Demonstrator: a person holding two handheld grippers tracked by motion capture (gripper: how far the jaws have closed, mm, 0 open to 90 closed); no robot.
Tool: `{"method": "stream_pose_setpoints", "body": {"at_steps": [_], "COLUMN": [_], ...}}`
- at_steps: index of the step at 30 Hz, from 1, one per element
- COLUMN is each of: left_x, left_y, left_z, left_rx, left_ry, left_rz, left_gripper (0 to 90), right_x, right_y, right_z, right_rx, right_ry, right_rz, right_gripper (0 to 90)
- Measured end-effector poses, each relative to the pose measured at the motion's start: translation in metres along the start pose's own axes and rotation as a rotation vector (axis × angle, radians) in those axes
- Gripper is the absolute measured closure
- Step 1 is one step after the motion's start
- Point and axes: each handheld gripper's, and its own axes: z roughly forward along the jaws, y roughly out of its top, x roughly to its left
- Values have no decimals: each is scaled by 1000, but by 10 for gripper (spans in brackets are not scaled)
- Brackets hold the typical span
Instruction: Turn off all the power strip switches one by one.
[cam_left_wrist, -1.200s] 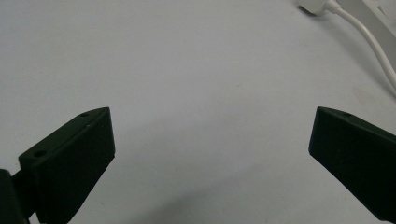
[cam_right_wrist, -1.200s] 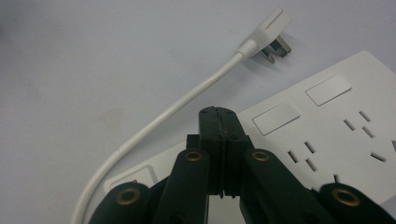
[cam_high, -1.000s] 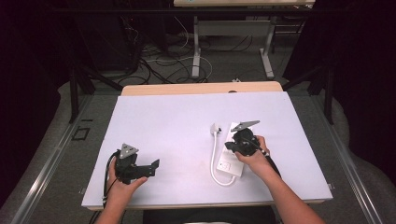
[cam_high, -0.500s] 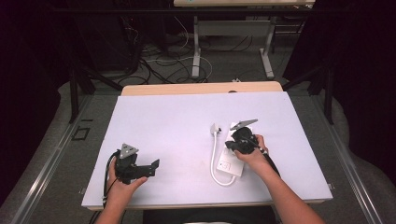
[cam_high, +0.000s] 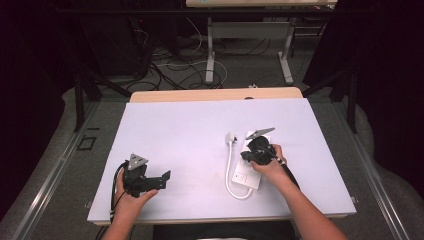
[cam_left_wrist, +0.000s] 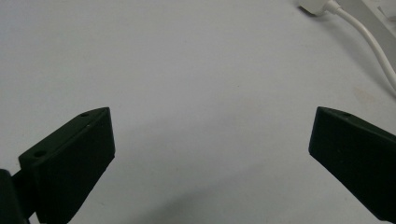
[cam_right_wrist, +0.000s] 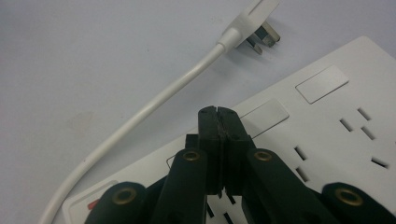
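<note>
White rigid plastic power strip (cam_right_wrist: 327, 121), light and slick: right gripper (cam_right_wrist: 218, 113), jaws pressed together, hovers over it; grasp its long edges.

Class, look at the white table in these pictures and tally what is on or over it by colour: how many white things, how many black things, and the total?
White: 1, the power strip with its own cord and plug.
Black: 2, the left gripper with jaws open and the right gripper with jaws shut over the strip.
Total: 3
</note>
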Motion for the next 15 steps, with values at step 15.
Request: {"method": "stream_pose_setpoints", "body": {"at_steps": [15], "left_x": [0], "left_y": [0], "left_z": [-1], "left_rx": [2], "left_ry": [-1], "left_rz": [10], "left_gripper": [5], "right_x": [-3], "right_y": [-1], "right_z": [3], "right_rx": [1], "right_ry": [2], "right_rz": [17], "right_gripper": [900]}}
